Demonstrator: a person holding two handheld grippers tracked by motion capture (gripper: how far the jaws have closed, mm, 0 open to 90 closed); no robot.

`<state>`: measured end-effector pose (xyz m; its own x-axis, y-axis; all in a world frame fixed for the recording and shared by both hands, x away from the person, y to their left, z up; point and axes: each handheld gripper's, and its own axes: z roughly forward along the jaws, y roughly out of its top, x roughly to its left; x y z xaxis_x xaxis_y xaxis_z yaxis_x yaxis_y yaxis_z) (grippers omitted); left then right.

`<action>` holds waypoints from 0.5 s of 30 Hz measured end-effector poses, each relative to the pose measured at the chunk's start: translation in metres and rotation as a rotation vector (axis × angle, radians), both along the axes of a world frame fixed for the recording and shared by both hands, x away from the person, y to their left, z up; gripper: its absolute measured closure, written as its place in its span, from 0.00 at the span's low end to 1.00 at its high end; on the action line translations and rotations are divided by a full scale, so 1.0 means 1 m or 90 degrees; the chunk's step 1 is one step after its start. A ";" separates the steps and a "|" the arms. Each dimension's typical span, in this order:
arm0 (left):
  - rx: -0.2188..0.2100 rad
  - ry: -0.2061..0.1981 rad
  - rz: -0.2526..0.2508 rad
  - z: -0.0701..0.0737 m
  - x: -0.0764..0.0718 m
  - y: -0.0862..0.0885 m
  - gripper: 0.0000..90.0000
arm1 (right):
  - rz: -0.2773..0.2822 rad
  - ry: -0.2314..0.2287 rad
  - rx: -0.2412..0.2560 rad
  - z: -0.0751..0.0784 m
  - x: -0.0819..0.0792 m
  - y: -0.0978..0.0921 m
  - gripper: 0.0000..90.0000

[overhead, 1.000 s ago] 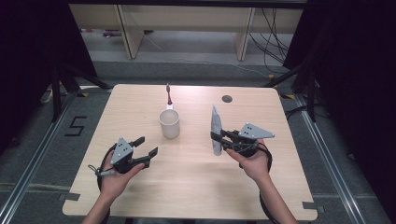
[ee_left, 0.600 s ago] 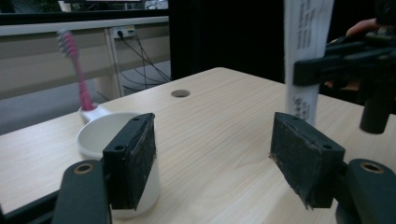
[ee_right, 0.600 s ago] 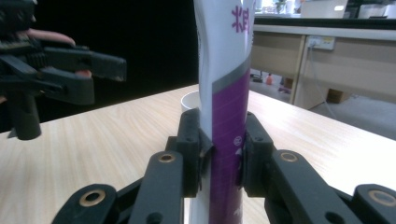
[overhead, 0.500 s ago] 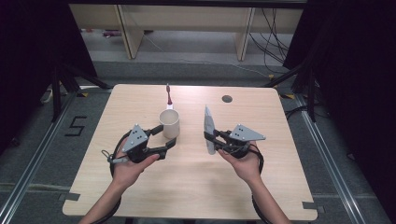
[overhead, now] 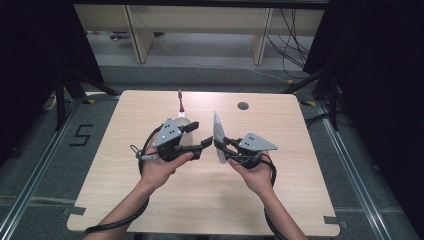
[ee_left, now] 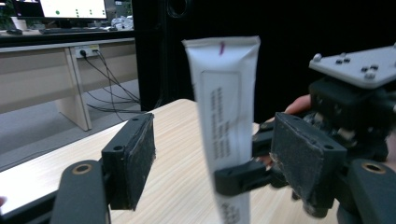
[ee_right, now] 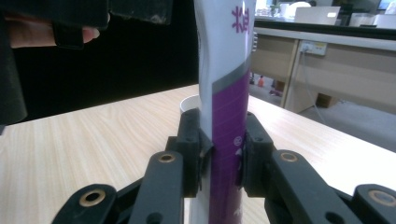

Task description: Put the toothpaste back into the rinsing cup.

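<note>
Since a moment ago my left gripper [overhead: 202, 136] has swung in, jaws spread around the tube [overhead: 218, 136] that my right gripper [overhead: 223, 148] clamps upright above the table [overhead: 280, 185]. Closing off-centre could twist it loose.

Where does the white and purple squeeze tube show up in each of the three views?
High view: the white and purple squeeze tube stands upright at table centre, clamped by the right hand-held gripper.
Left gripper view: centre, upright, its white back facing between the open jaws.
Right gripper view: centre, purple side, pinched between the jaws.
Shared landmark: the light wooden table, which lies under the tube in all three.
</note>
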<state>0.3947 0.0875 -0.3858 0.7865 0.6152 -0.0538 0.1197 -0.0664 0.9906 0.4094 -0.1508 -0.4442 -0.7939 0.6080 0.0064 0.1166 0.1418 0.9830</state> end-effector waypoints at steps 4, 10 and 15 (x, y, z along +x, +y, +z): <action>0.003 0.010 0.000 0.001 0.004 -0.012 0.34 | -0.002 -0.011 -0.007 0.001 0.001 0.003 0.82; 0.011 0.022 0.020 0.002 0.012 -0.023 0.34 | -0.007 -0.010 -0.001 0.003 0.001 0.009 0.82; 0.012 0.035 0.032 0.001 0.017 -0.031 0.36 | -0.015 -0.015 -0.008 0.004 0.000 0.011 0.82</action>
<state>0.4120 0.0564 -0.3852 0.7503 0.6556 -0.0846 0.1778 -0.0769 0.9811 0.4098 -0.1393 -0.4401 -0.7792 0.6264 -0.0203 0.0969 0.1524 0.9836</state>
